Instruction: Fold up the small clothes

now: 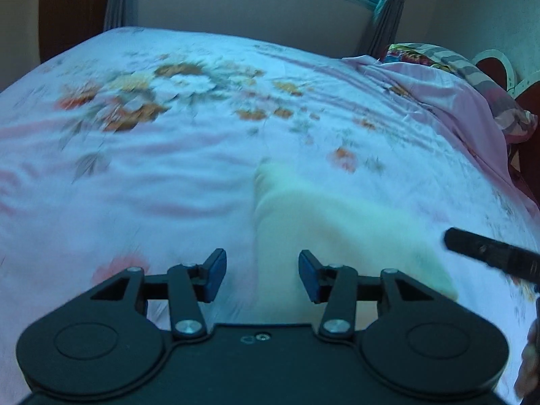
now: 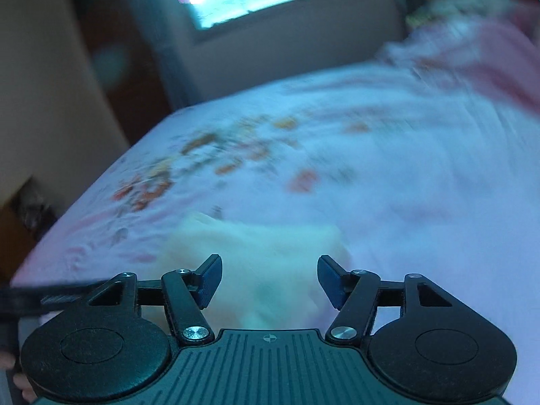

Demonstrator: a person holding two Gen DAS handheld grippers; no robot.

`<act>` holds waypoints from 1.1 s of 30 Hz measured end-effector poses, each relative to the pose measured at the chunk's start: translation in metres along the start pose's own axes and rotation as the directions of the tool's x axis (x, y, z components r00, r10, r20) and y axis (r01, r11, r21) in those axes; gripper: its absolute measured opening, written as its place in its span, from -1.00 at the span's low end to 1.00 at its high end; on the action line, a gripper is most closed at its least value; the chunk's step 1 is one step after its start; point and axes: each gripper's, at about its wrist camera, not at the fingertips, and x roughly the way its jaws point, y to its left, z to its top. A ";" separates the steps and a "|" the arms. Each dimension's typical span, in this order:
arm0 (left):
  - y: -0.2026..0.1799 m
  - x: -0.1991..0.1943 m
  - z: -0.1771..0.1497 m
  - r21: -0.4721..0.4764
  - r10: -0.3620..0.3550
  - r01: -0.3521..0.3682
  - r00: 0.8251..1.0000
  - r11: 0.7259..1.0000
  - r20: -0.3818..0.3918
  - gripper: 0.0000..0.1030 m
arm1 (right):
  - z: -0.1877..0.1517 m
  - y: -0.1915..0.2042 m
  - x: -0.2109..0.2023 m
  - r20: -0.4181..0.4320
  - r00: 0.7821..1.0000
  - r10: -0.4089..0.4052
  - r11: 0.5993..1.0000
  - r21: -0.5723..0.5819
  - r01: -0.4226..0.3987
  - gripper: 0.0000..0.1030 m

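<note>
- Pale yellow garment (image 1: 337, 222), flat on floral bedsheet (image 1: 168, 155), blurred; kind of clothing not discernible.
- Left gripper (image 1: 262, 275): jaws parted, nothing held; garment directly ahead and spreading rightward, near edge just beyond right fingertip.
- Right gripper (image 2: 270, 278): jaws parted, empty; same garment (image 2: 256, 253) straight ahead, between both pads.
- Long axis apparently from near right to far left in left wrist view.
- Judged equally near both grippers; right more centred.
</note>
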 end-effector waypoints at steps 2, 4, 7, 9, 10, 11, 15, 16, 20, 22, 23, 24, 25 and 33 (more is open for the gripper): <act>-0.010 0.018 0.010 0.014 -0.006 0.006 1.000 1.000 -0.016 -0.12 | 0.003 0.015 0.016 -0.013 1.000 0.005 0.998 -0.063 -0.005 0.23; -0.015 0.041 0.013 0.026 0.022 -0.021 0.999 0.999 -0.045 -0.08 | 0.000 0.016 0.039 -0.064 0.998 -0.016 0.997 -0.082 0.011 0.23; -0.009 0.073 0.010 -0.005 0.068 -0.069 0.992 0.998 -0.107 0.28 | -0.019 -0.006 0.088 -0.212 0.971 -0.109 0.991 -0.106 0.088 0.23; -0.009 0.078 0.011 -0.003 0.091 -0.092 0.991 0.996 -0.103 0.37 | -0.021 -0.014 0.096 -0.206 0.974 -0.096 0.993 -0.081 0.081 0.28; -0.009 0.077 0.013 -0.002 0.083 -0.084 0.991 0.996 -0.105 0.31 | -0.018 -0.011 0.098 -0.209 0.972 -0.103 0.992 -0.091 0.085 0.28; -0.009 0.072 0.014 -0.003 0.070 -0.071 0.992 0.998 -0.102 0.16 | -0.014 -0.008 0.097 -0.208 0.972 -0.106 0.991 -0.107 0.085 0.28; -0.012 0.037 0.003 0.014 0.032 -0.031 0.997 0.999 -0.073 0.10 | -0.003 0.001 0.057 -0.099 0.992 -0.076 0.994 -0.086 0.068 0.28; -0.013 0.028 -0.005 0.023 0.017 -0.016 0.997 1.000 -0.073 0.10 | -0.006 0.003 0.042 -0.073 0.996 -0.046 0.997 -0.072 0.041 0.28; -0.016 0.016 -0.046 0.064 0.013 -0.005 0.992 0.998 -0.123 0.16 | -0.037 0.017 0.023 -0.102 0.993 -0.062 0.988 -0.148 0.046 0.28; -0.015 0.018 -0.062 0.064 0.025 -0.017 0.992 0.998 -0.126 0.20 | -0.055 0.007 0.042 -0.204 0.973 -0.110 0.988 -0.127 0.085 0.28; -0.018 0.014 -0.064 0.068 0.037 -0.029 0.992 0.997 -0.119 0.20 | -0.057 0.002 0.043 -0.213 0.973 -0.091 0.994 -0.072 0.077 0.28; -0.019 0.009 -0.064 0.066 0.046 -0.038 0.992 0.997 -0.120 0.18 | -0.056 0.002 0.040 -0.205 0.974 -0.092 0.995 -0.051 0.083 0.28; -0.020 0.003 -0.064 0.055 0.044 -0.038 0.992 0.998 -0.121 0.14 | -0.053 0.005 0.034 -0.192 0.976 -0.106 0.993 -0.062 0.096 0.28; -0.022 -0.024 -0.099 0.086 0.089 -0.080 0.990 0.993 -0.107 0.26 | -0.084 0.033 -0.016 -0.152 0.983 -0.099 0.988 -0.131 0.079 0.28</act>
